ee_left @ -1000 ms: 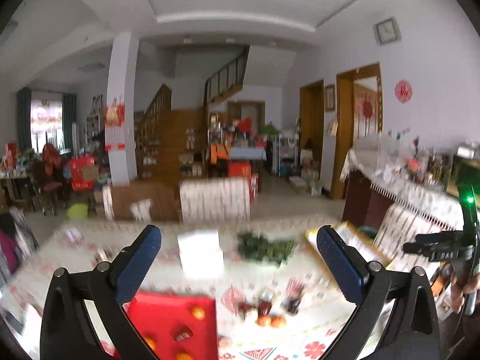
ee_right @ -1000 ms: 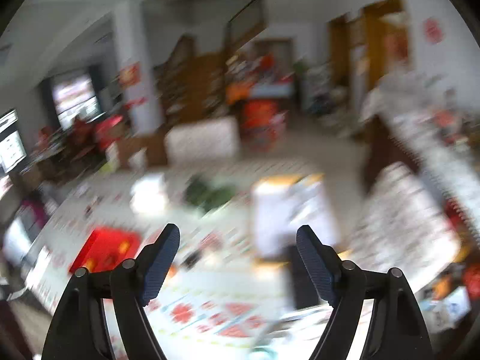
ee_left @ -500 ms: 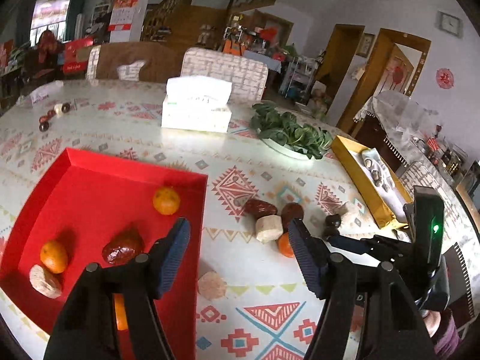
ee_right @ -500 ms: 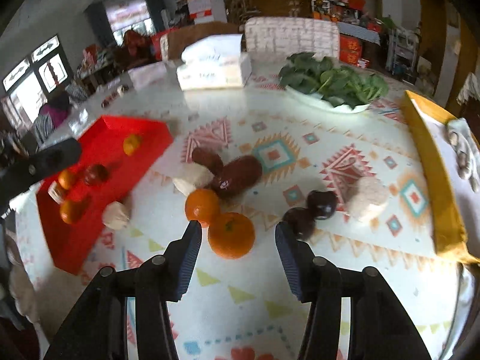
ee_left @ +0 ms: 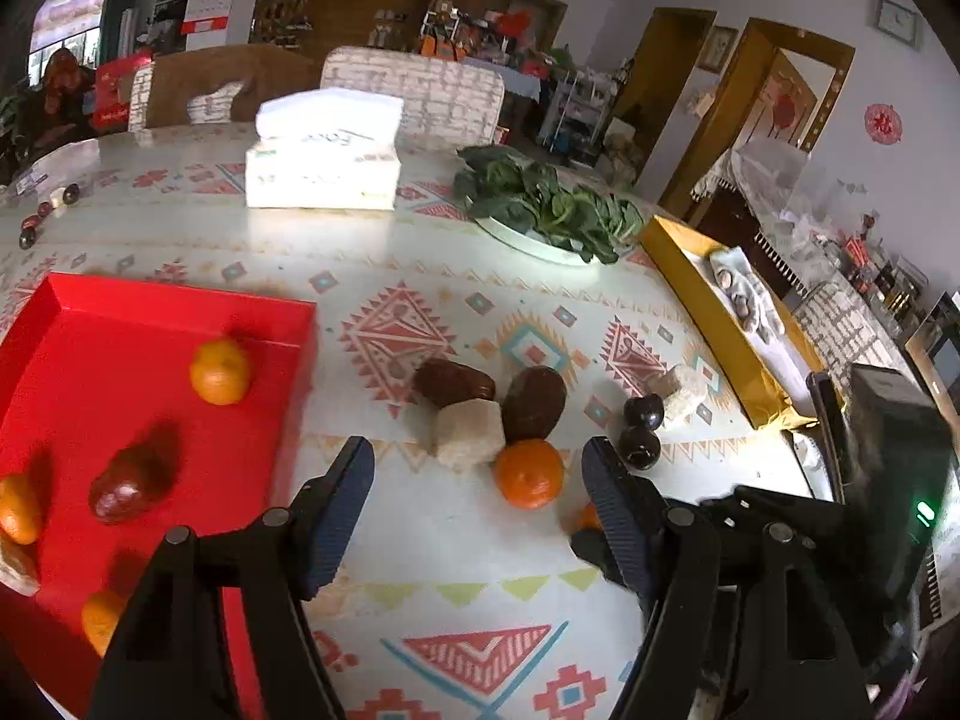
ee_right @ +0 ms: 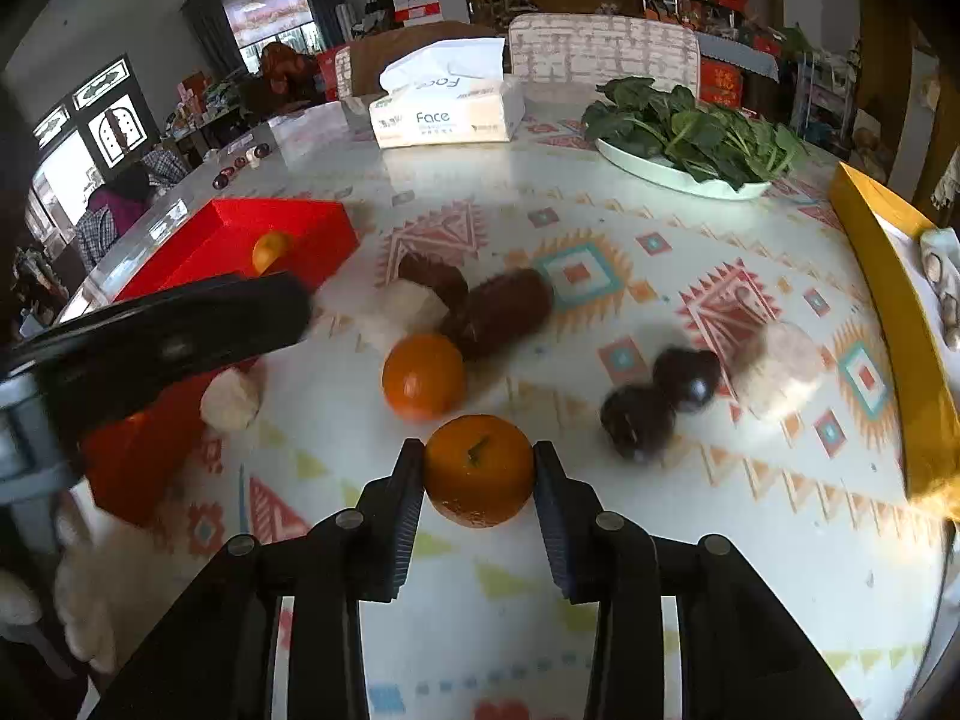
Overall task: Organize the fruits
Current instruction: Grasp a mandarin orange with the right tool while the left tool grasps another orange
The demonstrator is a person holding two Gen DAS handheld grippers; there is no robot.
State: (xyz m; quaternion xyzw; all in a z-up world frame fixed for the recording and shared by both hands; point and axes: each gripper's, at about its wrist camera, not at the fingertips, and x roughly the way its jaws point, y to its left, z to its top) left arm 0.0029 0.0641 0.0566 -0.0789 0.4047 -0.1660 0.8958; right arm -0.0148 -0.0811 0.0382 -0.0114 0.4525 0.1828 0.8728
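A red tray [ee_left: 66, 324] lies on the left of the table and holds several oranges and a dark red fruit [ee_left: 129, 483]. Loose fruit lies to its right: an orange [ee_left: 529, 480], two dark red fruits [ee_left: 534, 402], pale lumps [ee_left: 467, 433] and two dark plums [ee_left: 642, 429]. My left gripper [ee_left: 477, 504] is open and empty above the table, just in front of this pile. My right gripper [ee_right: 479, 474] has its jaws against both sides of a second orange [ee_right: 479, 468] on the table, nearest me. The other orange [ee_right: 423, 375] lies just behind it.
A tissue box [ee_left: 324, 156], a white plate of greens [ee_left: 540, 210] and a yellow tray [ee_left: 714, 324] stand at the far and right sides of the table. Chairs stand behind it. The left gripper's body [ee_right: 156, 342] crosses the right wrist view at left.
Both grippers have come down from pointing at the room to the table and narrowed. The right gripper has moved forward and closed around the nearest orange.
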